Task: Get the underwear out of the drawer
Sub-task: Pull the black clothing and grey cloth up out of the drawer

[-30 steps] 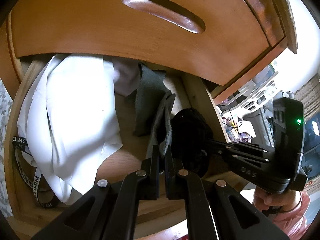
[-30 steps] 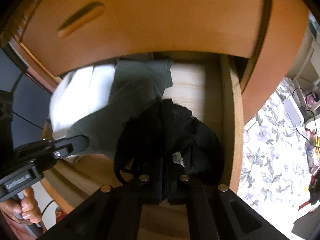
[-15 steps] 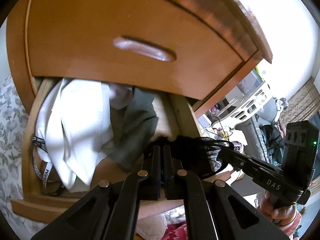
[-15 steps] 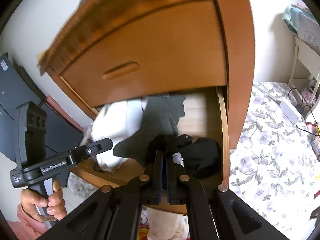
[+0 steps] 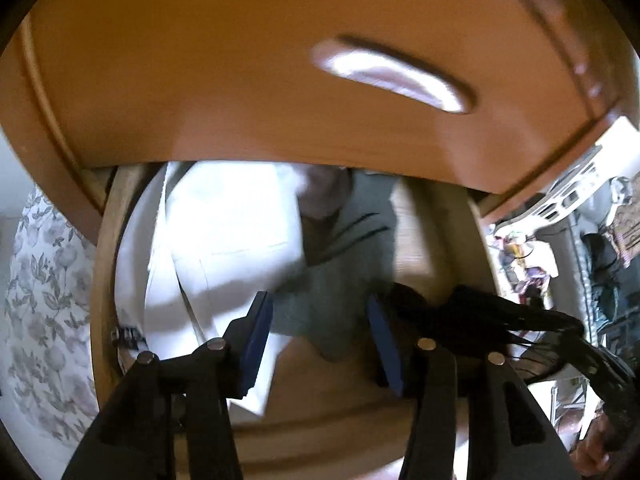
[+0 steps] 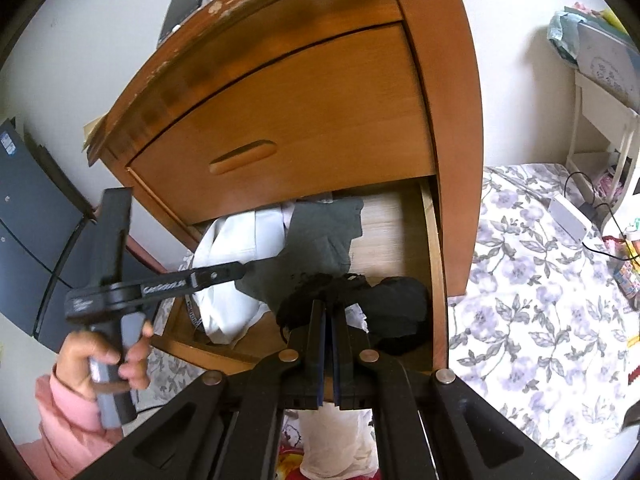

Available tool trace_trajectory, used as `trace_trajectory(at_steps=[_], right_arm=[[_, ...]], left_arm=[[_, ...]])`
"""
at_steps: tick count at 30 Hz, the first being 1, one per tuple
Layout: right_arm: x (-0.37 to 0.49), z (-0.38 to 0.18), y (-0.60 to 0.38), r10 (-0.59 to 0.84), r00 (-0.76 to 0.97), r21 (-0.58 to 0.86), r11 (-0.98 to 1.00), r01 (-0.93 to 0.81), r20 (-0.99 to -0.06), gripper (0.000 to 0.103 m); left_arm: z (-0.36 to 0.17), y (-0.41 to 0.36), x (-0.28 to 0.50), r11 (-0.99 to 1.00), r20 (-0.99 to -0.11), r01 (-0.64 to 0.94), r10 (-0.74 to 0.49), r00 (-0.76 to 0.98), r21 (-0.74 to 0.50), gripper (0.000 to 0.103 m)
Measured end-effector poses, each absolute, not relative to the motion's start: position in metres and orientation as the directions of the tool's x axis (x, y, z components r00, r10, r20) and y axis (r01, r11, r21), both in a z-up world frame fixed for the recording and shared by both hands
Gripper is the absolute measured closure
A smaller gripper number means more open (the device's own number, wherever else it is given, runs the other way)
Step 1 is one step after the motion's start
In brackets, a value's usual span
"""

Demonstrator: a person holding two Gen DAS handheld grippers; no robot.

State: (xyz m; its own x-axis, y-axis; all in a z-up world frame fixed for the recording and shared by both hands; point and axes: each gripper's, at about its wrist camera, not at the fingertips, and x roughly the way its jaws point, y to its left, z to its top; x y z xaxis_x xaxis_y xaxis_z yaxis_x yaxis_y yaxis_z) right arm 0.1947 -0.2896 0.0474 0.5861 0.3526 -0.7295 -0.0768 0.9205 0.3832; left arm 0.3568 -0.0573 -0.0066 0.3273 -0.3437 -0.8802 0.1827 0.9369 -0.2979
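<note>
Black underwear (image 6: 394, 304) hangs bunched over the right front corner of the open wooden drawer (image 6: 435, 256), and my right gripper (image 6: 329, 314) is shut on its near edge. In the left wrist view the same black underwear (image 5: 416, 300) shows blurred at the right, with the right gripper (image 5: 520, 320) coming in from that side. My left gripper (image 5: 320, 336) hovers over the drawer (image 5: 102, 280) with its jaws opening and nothing pressed between the blue pads. A grey garment (image 5: 344, 276) lies below them, beside a white garment (image 5: 224, 232).
Above the open drawer is a closed drawer front with a recessed handle (image 6: 242, 156). A floral bedsheet (image 6: 540, 300) spreads to the right, with a white side table (image 6: 600, 120) behind it. A hand in a pink sleeve (image 6: 100, 360) holds the left gripper (image 6: 242, 269). A dark panel (image 6: 24, 240) stands at the left.
My left gripper's jaws have opened and let go of the grey garment. My right gripper has pulled up and back with the black underwear, so more of the cabinet and room shows.
</note>
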Motion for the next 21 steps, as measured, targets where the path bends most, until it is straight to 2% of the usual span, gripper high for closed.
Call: trace_trajectory(at_steps=[5, 7, 14, 17, 20, 21], right_arm=[[0.203, 0.040, -0.288, 0.359, 0.576, 0.381, 0.920, -0.087, -0.735, 0.100], [0.205, 0.037, -0.288, 0.360, 0.572, 0.380, 0.920, -0.090, -0.737, 0.100], [0.210, 0.031, -0.288, 0.372, 0.564, 0.390, 0.916, -0.095, -0.737, 0.100], [0.211, 0.029, -0.287, 0.375, 0.558, 0.390, 0.916, -0.097, -0.740, 0.100], [0.213, 0.027, -0.288, 0.374, 0.553, 0.391, 0.916, -0.094, -0.744, 0.100], [0.213, 0.025, -0.288, 0.375, 0.552, 0.393, 0.915, -0.092, -0.745, 0.100]], left_arm=[[-0.026, -0.049, 0.375, 0.947, -0.909, 0.117, -0.319, 0.267, -0.299, 0.051], [-0.030, -0.053, 0.378, 0.948, -0.917, 0.131, -0.314, 0.246, -0.289, 0.046], [-0.039, -0.077, 0.377, 0.936, -0.926, 0.201, -0.326, 0.191, -0.288, 0.046], [-0.045, -0.089, 0.373, 0.937, -0.936, 0.236, -0.302, 0.180, -0.257, 0.049], [-0.057, -0.101, 0.376, 0.934, -0.947, 0.259, -0.289, 0.139, -0.247, 0.057], [-0.061, -0.103, 0.377, 0.932, -0.949, 0.262, -0.289, 0.125, -0.250, 0.065]])
